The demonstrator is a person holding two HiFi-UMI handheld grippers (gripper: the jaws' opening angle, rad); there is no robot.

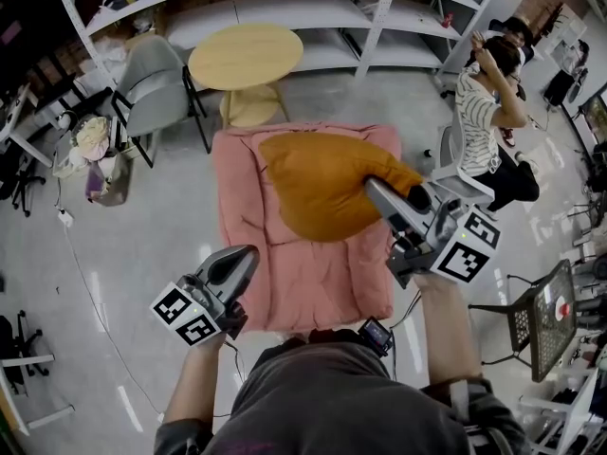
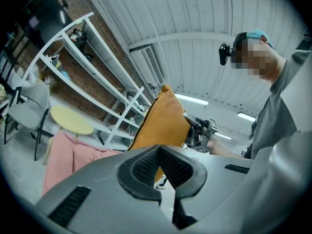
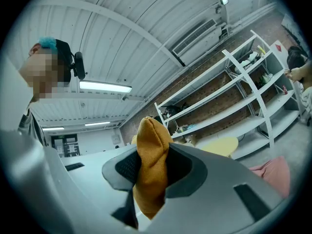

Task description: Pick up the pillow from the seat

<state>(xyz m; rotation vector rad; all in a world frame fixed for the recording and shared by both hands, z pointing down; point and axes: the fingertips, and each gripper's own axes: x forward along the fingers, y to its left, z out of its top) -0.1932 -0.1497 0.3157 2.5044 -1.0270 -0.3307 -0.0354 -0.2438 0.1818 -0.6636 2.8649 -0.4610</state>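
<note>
**One-corner grip on a hanging pillow**

The right gripper [image 1: 377, 191] is clamped on one corner of the orange pillow [image 1: 318, 183]. In the right gripper view a fold of the orange fabric is pinched between the pads. The pillow hangs from that corner over the pink seat [image 1: 313, 287]. In the left gripper view it stands upright and looks raised, though its lower edge is hidden there, so I cannot tell whether it has fully cleared the cushion. The left gripper [image 1: 243, 260] waits low at the seat's near left corner, jaws together and holding nothing.

The main risk, as I judge it, is slippage. Only a thin bunch of soft cloth is held, so the pillow's weight or a quick swing could pull the fabric out and drop it back on the seat or onto the floor [image 1: 142, 245]. A dangling pillow can also sway and drag on the cushion. The free gripper could support the far side.

The seat is a padded, rumpled pink cushion on a pale, glossy floor. Beyond it stand a round wooden table [image 1: 245, 55], a grey chair [image 1: 152, 83] and white shelving [image 1: 313, 8]. A person [image 1: 486, 112] sits to the right, near a mesh chair [image 1: 545, 322]
</note>
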